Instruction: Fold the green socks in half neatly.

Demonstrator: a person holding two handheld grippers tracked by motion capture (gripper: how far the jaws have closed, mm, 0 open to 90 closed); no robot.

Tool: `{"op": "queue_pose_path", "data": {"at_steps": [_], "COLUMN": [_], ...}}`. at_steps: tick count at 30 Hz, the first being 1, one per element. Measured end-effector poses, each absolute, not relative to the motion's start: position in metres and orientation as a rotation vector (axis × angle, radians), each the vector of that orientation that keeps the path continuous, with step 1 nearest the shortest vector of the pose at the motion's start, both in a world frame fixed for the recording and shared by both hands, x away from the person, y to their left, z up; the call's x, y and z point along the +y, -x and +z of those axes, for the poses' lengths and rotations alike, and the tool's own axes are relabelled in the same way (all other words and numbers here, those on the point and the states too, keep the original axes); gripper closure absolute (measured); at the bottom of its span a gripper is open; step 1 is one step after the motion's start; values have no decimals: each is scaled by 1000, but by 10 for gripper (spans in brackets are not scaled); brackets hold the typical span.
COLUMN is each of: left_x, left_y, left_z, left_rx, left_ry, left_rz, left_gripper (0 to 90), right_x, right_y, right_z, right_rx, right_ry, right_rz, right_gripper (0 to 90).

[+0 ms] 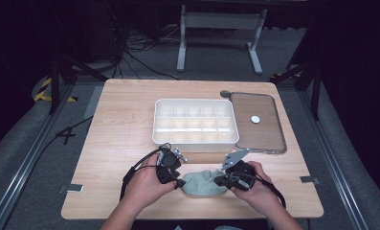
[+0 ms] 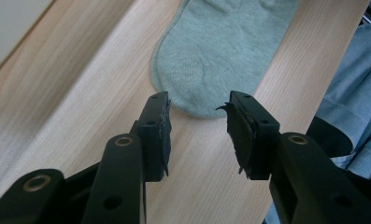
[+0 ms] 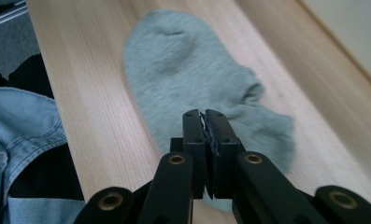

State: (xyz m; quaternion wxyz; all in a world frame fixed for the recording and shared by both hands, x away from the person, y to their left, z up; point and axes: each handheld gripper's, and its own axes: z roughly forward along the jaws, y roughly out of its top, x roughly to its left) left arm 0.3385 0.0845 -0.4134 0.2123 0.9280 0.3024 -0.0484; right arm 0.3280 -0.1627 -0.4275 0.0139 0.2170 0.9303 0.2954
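Note:
A pale green sock (image 1: 204,185) lies flat near the table's front edge, between my two grippers. My left gripper (image 1: 179,182) is at the sock's left end. In the left gripper view its jaws (image 2: 197,112) stand open, with the sock's rounded toe (image 2: 220,51) just beyond the tips and nothing between the pads. My right gripper (image 1: 220,181) is at the sock's right end. In the right gripper view its jaws (image 3: 204,114) are pressed together low over the sock (image 3: 183,65), and the fabric bunches up at the tips.
A white box (image 1: 195,140) divided into several compartments stands in the middle of the wooden table (image 1: 120,134). To its right lies a brown tray (image 1: 269,136) with a small white disc (image 1: 255,119) on it. A blue sleeve (image 3: 19,126) hangs past the table edge.

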Motion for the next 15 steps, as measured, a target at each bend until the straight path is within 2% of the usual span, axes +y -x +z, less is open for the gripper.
{"op": "queue_pose_path", "data": {"at_steps": [8, 15], "left_x": [86, 85], "left_y": [-342, -344], "left_z": [-424, -433], "left_rx": [894, 934], "left_ry": [-2571, -2538], "left_rz": [-150, -217], "left_gripper": [595, 586], "right_x": [-134, -130], "right_y": [-320, -319], "right_z": [-445, -453], "right_rx": [2952, 2963], "right_ry": [-585, -576], "right_rz": [893, 843], "right_gripper": [892, 897]}}
